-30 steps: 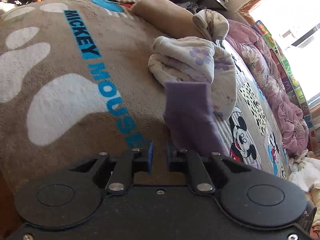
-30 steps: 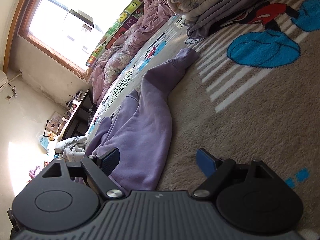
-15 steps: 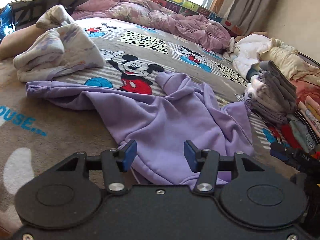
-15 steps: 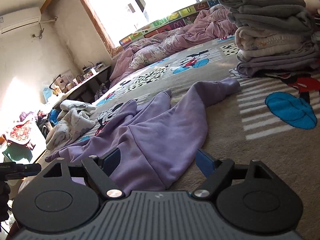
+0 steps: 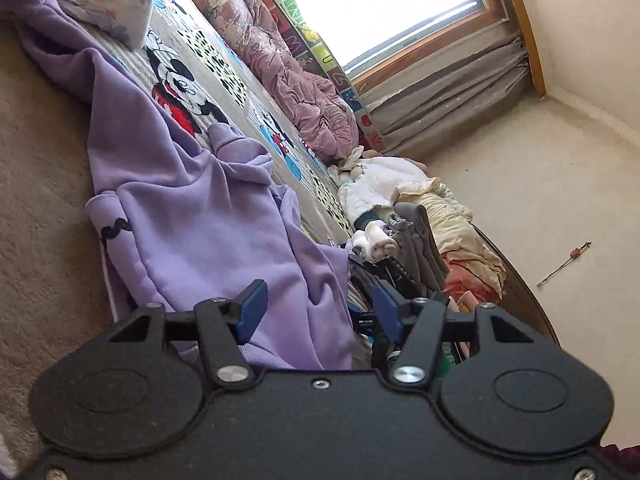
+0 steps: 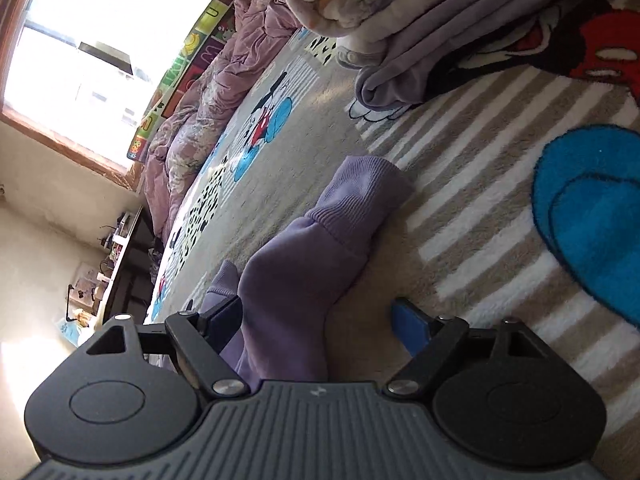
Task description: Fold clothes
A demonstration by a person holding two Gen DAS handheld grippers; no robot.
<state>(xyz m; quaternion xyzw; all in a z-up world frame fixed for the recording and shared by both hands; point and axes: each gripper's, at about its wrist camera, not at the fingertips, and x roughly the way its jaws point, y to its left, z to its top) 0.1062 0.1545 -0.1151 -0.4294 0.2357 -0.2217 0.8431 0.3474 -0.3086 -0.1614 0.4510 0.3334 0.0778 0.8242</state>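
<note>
A lilac sweatshirt (image 5: 200, 216) lies spread and rumpled on the Mickey Mouse blanket (image 5: 40, 160). My left gripper (image 5: 320, 312) is open just above the sweatshirt's near edge, with cloth under the gap but not pinched. In the right wrist view one lilac sleeve (image 6: 320, 248) with a ribbed cuff (image 6: 360, 188) stretches away from me. My right gripper (image 6: 320, 320) is open astride the sleeve; the left finger touches the cloth and the right finger stands over bare blanket (image 6: 480, 240).
A stack of folded clothes (image 6: 420, 20) sits at the far right of the bed. A crumpled floral garment (image 5: 112, 4) lies beyond the sweatshirt. A pink quilt (image 5: 288, 68) runs along the window wall. The other gripper (image 5: 384, 276) shows dark beyond the sweatshirt.
The left gripper let go of the lilac sleeve end and opened, then swung to the sweatshirt's body. The right gripper stayed open and moved down along the sleeve toward its cuff.
</note>
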